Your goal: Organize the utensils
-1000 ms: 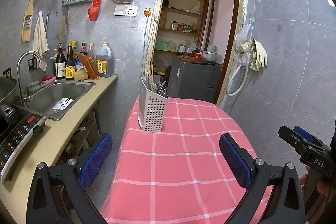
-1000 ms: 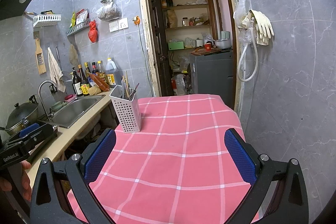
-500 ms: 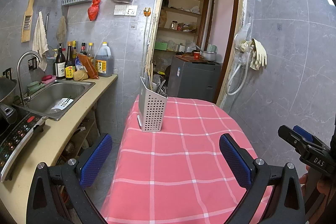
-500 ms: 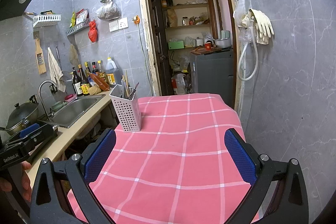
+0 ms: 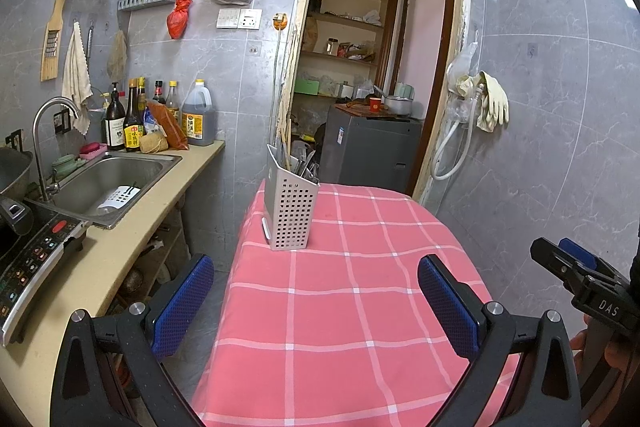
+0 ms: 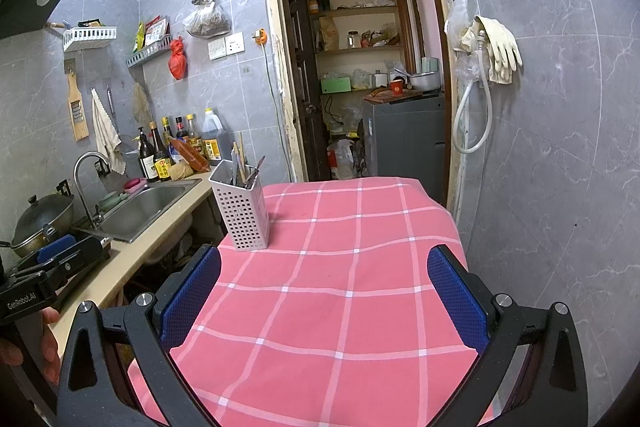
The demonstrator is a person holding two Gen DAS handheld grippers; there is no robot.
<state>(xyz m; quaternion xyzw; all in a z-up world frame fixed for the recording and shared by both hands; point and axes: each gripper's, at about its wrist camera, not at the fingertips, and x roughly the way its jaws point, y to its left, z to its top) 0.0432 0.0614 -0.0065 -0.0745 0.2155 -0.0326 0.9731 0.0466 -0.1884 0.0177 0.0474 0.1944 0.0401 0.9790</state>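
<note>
A white perforated utensil holder (image 5: pixel 291 213) stands upright near the far left corner of a table with a pink checked cloth (image 5: pixel 344 311). It also shows in the right wrist view (image 6: pixel 241 211). Chopsticks and metal utensils (image 5: pixel 301 163) stick out of its top. My left gripper (image 5: pixel 316 297) is open and empty, held above the near part of the table. My right gripper (image 6: pixel 324 291) is open and empty too, also well short of the holder. Each gripper shows at the edge of the other's view, the right one (image 5: pixel 580 275) and the left one (image 6: pixel 52 269).
A beige counter (image 5: pixel 120 251) with a steel sink (image 5: pixel 108 179), a tap, bottles and an induction hob runs along the left of the table. A wok (image 6: pixel 40 219) sits by the sink. An open doorway (image 5: pixel 360 87) lies behind the table, a tiled wall to the right.
</note>
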